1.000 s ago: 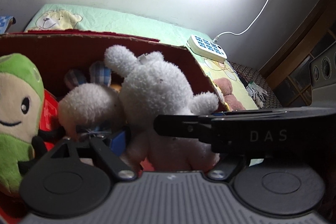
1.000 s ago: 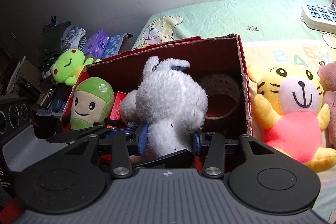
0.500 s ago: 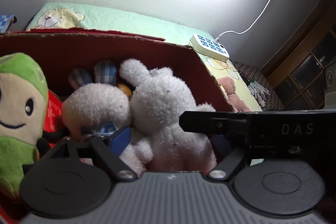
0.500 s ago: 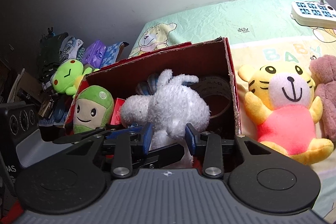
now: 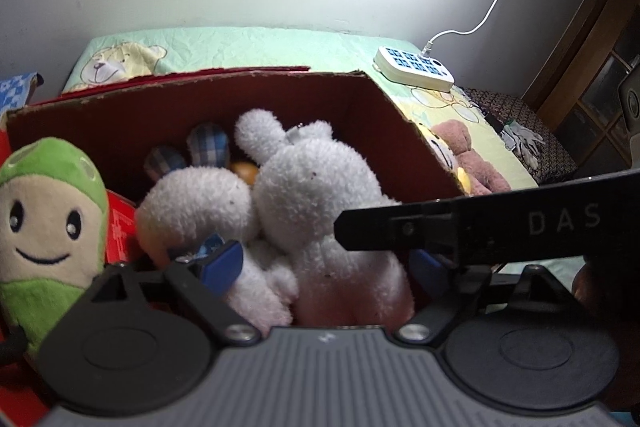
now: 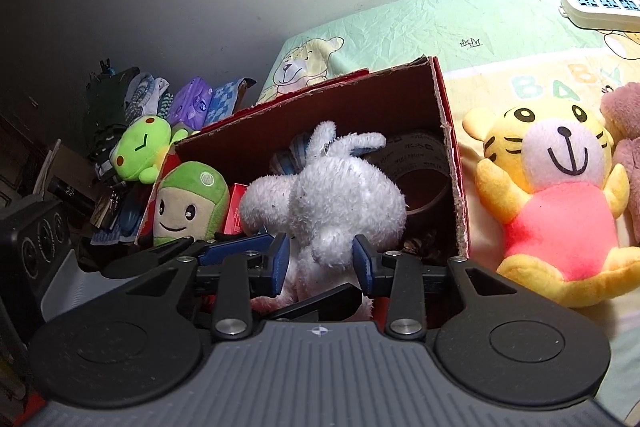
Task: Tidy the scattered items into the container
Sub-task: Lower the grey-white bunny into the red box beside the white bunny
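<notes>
A red cardboard box (image 6: 448, 147) (image 5: 160, 99) stands on the bed. A white plush rabbit (image 6: 332, 203) (image 5: 316, 195) lies inside it, with a green plush doll (image 6: 188, 203) (image 5: 48, 219) at the box's left end. My right gripper (image 6: 322, 263) is open, its blue pads either side of the rabbit's rear without pinching it. My left gripper (image 5: 324, 263) is open wide around the rabbit's lower body; the right gripper's black finger (image 5: 440, 227) crosses in front of it. A yellow tiger plush (image 6: 556, 203) and a brown plush bear (image 6: 624, 147) (image 5: 464, 155) lie on the bed right of the box.
A roll of tape (image 6: 416, 171) lies in the box's right end. A white power strip (image 6: 600, 3) (image 5: 414, 67) sits at the back of the bed by the wall. A green frog plush (image 6: 144, 147) and clutter lie left of the box.
The rabbit has gone from upright in my right gripper's grip to lying down in the box. The right jaws have opened and let it go. Both grippers have pulled back a little.
</notes>
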{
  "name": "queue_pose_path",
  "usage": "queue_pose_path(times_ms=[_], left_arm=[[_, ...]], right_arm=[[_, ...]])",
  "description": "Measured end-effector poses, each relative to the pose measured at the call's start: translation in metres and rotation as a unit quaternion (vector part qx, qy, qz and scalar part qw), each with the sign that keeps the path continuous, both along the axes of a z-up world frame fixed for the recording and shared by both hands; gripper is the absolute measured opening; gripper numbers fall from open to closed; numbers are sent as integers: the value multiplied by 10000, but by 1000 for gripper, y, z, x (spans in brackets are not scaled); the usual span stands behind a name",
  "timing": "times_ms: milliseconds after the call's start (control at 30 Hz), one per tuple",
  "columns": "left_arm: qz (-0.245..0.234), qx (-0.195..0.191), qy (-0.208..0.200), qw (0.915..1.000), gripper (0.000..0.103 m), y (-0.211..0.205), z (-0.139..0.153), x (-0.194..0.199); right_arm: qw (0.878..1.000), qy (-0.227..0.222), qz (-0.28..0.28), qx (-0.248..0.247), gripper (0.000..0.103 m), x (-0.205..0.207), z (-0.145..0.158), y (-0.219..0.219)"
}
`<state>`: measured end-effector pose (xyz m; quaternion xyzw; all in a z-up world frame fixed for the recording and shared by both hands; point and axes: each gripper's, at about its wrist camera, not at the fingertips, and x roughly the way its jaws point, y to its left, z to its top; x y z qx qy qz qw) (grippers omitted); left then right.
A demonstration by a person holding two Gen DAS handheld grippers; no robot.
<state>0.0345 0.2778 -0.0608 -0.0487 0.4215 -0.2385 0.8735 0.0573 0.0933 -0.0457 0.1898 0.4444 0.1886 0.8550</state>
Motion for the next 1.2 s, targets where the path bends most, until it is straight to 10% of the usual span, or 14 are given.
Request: queue_pose_path(times_ms=[1200], left_arm=[[210,240,234,9992,102,-22,-2,-2]], right_arm=[[9976,-225,-419,494,40,-17,-6,-29]])
